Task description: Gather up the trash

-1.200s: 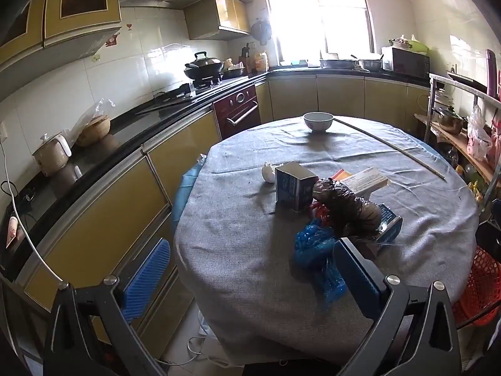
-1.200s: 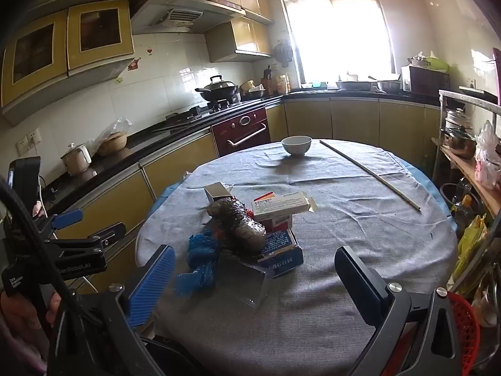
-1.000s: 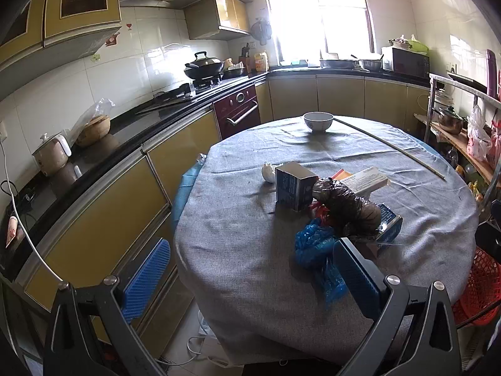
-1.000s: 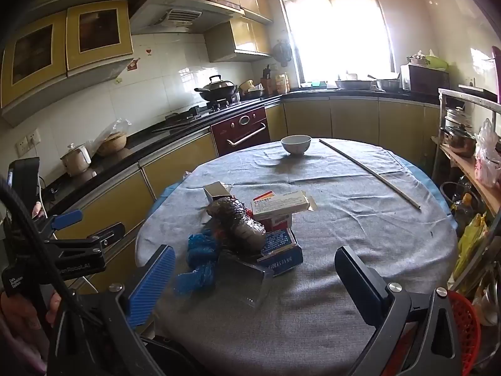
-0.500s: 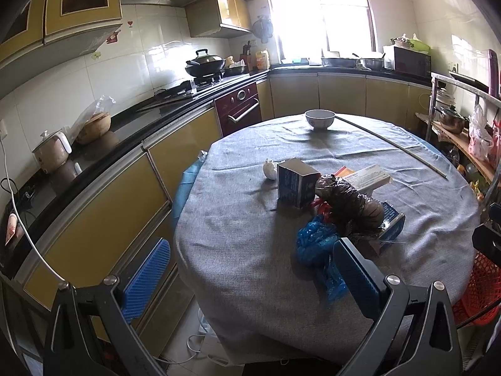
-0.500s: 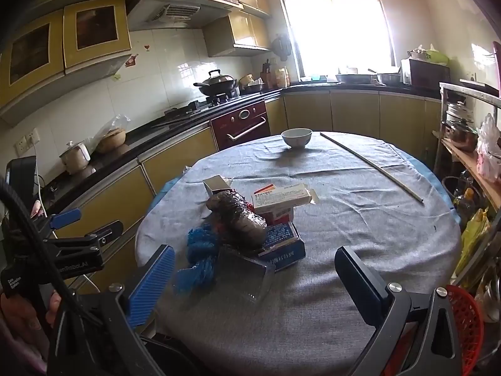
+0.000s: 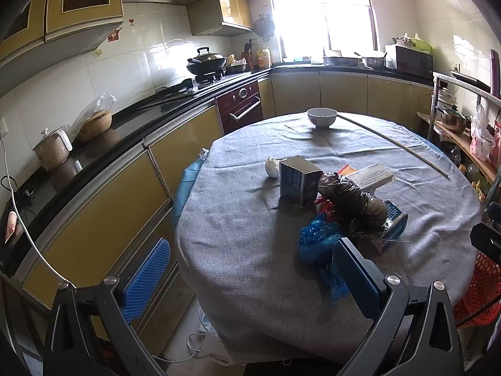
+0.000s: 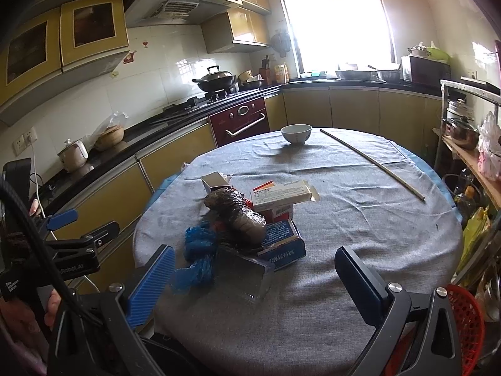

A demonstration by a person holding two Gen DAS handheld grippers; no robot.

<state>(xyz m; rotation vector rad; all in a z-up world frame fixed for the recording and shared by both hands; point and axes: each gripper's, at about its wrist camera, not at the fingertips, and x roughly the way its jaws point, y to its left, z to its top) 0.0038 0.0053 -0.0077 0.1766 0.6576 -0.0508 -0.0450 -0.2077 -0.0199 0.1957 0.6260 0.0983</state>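
Seemingly nearer, the left claw, spread wide and empty like the right claw, has the trash pile just ahead-right on the counter, dark wrapped bundle running diagonally away-left.

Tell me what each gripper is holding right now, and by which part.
Nothing. The left gripper and right gripper both hang open short of the trash pile, jaws empty.
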